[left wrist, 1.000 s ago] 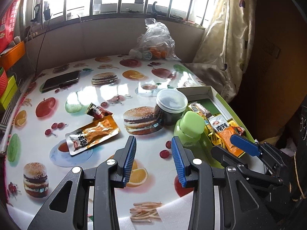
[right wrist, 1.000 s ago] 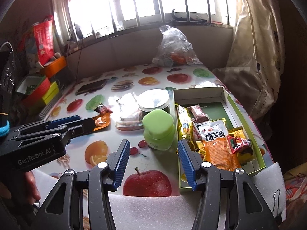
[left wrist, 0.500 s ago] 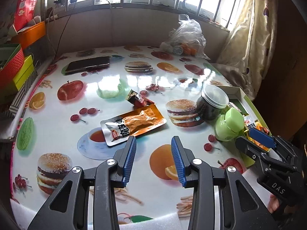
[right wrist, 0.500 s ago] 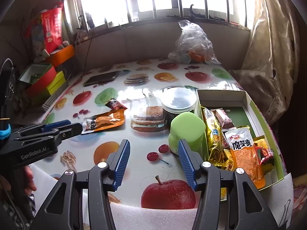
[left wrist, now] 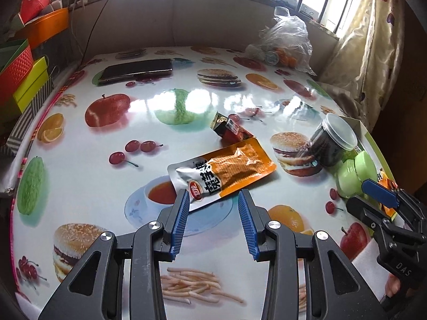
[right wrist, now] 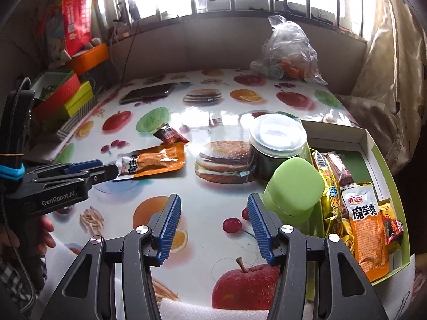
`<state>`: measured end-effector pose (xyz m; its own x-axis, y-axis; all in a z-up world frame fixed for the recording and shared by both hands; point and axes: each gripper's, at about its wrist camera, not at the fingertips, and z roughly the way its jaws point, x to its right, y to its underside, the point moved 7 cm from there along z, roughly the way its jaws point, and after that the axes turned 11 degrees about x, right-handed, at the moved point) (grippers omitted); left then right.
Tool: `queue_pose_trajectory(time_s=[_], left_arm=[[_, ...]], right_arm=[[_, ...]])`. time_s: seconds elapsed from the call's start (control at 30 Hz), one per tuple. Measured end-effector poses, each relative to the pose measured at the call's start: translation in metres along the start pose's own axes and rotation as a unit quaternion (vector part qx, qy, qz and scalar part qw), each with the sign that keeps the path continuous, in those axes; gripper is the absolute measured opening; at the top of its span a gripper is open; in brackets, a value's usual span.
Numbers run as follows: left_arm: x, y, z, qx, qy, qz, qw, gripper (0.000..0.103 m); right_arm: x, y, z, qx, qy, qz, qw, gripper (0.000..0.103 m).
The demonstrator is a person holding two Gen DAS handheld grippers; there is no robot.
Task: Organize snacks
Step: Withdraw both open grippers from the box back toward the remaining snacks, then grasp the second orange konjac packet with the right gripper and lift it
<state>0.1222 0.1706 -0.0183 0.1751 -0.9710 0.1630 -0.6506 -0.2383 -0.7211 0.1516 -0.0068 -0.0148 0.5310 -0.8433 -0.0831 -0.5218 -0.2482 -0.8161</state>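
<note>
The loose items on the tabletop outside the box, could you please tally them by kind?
Snack packets: 2, orange konjac packet and small red packet
Jars: 2, clear-lidded dark jar and green jar
Phones: 1
Plastic bags: 1
Total: 6

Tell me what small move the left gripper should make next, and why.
Probably ease the left gripper forward and down, then close on the near end of the orange snack packet. The gripper is open, that end lies just ahead of its fingertips, and the packet is lying on the table rather than in the snack box.
</note>
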Motion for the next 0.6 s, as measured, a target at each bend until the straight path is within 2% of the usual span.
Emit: queue_pose_trajectory(time_s=[0.17, 0.6], left_arm=[[-0.01, 0.004, 0.019, -0.021, -0.007, -0.009, 0.9997, 0.039], [0.02, 0.014, 0.026, -0.037, 0.061, 0.003, 0.9975, 0.039]], right_arm=[[-0.005, -0.001, 0.013, -0.009, 0.001, -0.009, 1.0, 0.051], [-0.004, -0.005, 0.03, -0.02, 0.019, -0.002, 1.0, 0.052]])
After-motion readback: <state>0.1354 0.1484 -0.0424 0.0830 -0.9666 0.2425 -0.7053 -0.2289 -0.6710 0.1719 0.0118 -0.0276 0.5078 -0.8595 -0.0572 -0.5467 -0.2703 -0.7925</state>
